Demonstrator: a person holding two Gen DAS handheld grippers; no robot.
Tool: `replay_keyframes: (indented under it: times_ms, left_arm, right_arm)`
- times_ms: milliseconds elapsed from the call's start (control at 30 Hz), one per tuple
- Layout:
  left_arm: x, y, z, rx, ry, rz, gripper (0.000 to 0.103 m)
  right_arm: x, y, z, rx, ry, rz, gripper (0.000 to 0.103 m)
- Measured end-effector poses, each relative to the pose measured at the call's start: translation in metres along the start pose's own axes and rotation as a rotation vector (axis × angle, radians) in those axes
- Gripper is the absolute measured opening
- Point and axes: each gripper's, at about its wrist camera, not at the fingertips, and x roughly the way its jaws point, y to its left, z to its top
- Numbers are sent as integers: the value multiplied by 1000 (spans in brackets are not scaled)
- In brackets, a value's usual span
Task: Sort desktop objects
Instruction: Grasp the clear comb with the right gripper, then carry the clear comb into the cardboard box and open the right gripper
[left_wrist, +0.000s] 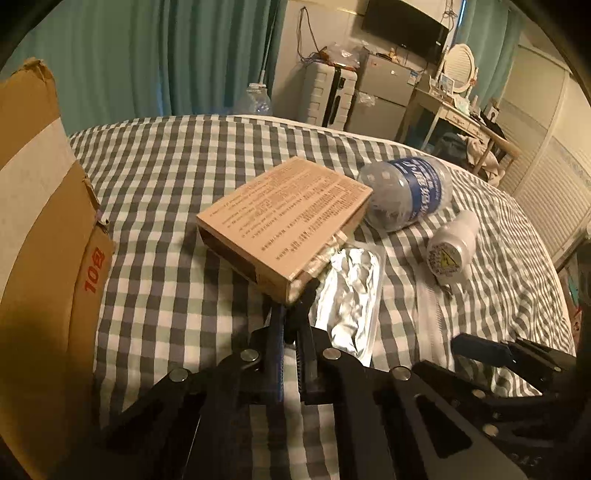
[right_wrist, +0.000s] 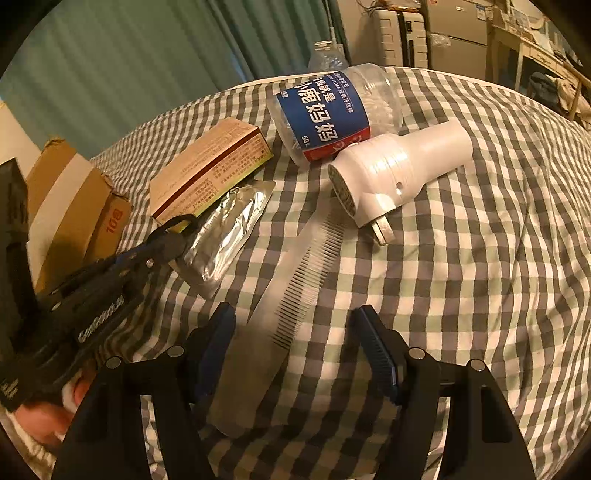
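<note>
A flat tan printed box (left_wrist: 284, 214) lies on the checked sheet, its near corner raised. My left gripper (left_wrist: 292, 304) is shut on that corner; the right wrist view shows its tips (right_wrist: 181, 223) clamped on the box (right_wrist: 210, 166) edge. A translucent comb (right_wrist: 295, 284) lies lengthwise between the fingers of my right gripper (right_wrist: 293, 317), which stands open, pads clear of it. A crumpled foil blister pack (left_wrist: 351, 295) sits beside the box. Further off lie a clear jar with a blue label (right_wrist: 332, 110) and a white plug-in device (right_wrist: 399, 166).
A large cardboard carton (left_wrist: 40, 240) stands at the left edge of the bed (left_wrist: 166, 177). A person's hand (right_wrist: 44, 417) holds the left gripper. Teal curtains, a suitcase (left_wrist: 328, 96), a small fridge and a dressing table stand beyond the bed.
</note>
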Motion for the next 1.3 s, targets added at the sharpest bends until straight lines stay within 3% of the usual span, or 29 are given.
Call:
replay_keyframes:
  times_ms: [33, 67, 100, 167, 300, 600, 867, 1300]
  left_arm:
    - [-1, -1, -1, 4, 1, 2, 5]
    - [-2, -3, 0, 4, 4, -1, 5]
    - [-3, -5, 0, 6, 6, -2, 5]
    - [-5, -8, 0, 10, 12, 2, 5]
    - [-18, -7, -1, -6, 4, -6, 5]
    - [-41, -15, 3, -42, -18, -34, 5]
    - [-72, -30, 4, -5, -58, -41, 5]
    - [-139, -33, 17, -2, -135, -36, 5]
  right_arm:
    - [1, 3, -1, -13, 4, -34, 63]
    - [3, 6, -1, -33, 9, -66, 53]
    - [3, 8, -1, -46, 10, -80, 42]
    - [3, 12, -2, -57, 14, -82, 30]
    - [-10, -4, -8, -29, 33, -22, 26]
    - [-45, -31, -25, 57, 41, -1, 26]
    - [-63, -27, -31, 58, 36, 17, 26]
    - [-125, 9, -23, 28, -71, 71, 26]
